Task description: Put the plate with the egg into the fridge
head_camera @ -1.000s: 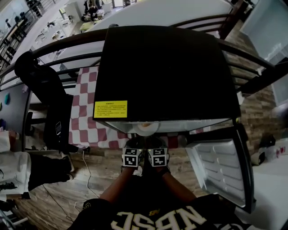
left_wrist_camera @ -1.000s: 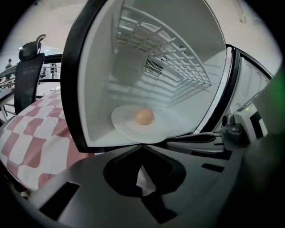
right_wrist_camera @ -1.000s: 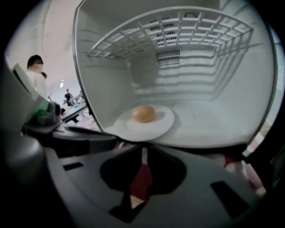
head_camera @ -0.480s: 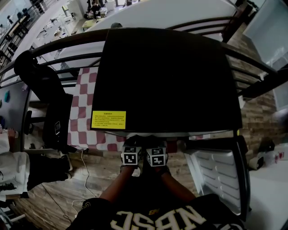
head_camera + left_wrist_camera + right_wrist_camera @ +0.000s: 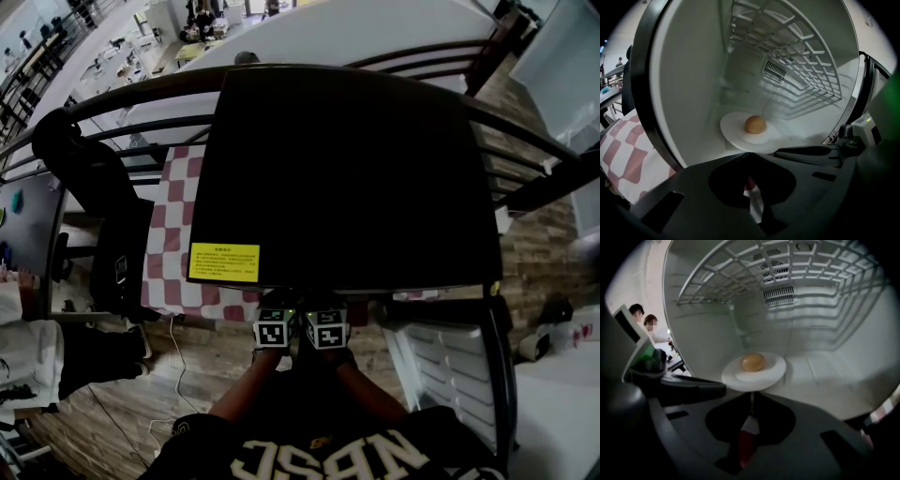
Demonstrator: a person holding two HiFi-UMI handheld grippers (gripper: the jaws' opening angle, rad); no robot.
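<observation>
A white plate (image 5: 736, 133) with a brown egg (image 5: 755, 124) on it hangs just above the white floor inside the fridge (image 5: 347, 169). My left gripper (image 5: 750, 157) is shut on the plate's near rim. From the other side, the right gripper (image 5: 751, 397) has the rim of the plate (image 5: 776, 369) between its jaws, which are closing, and the egg (image 5: 753, 362) lies in the middle. In the head view only the two marker cubes (image 5: 273, 330) (image 5: 328, 330) show at the fridge's front edge. The black top hides the plate and jaws.
A white wire shelf (image 5: 787, 268) spans the fridge above the plate. The fridge door (image 5: 455, 370) stands open at the right. A red-and-white checked cloth (image 5: 173, 225) and a dark chair (image 5: 84, 178) lie to the left. A yellow label (image 5: 224, 262) sits on the fridge top.
A second ago the plate and egg showed in front of the fridge opening. Both grippers have carried them inward, and the fridge's black top now covers them.
</observation>
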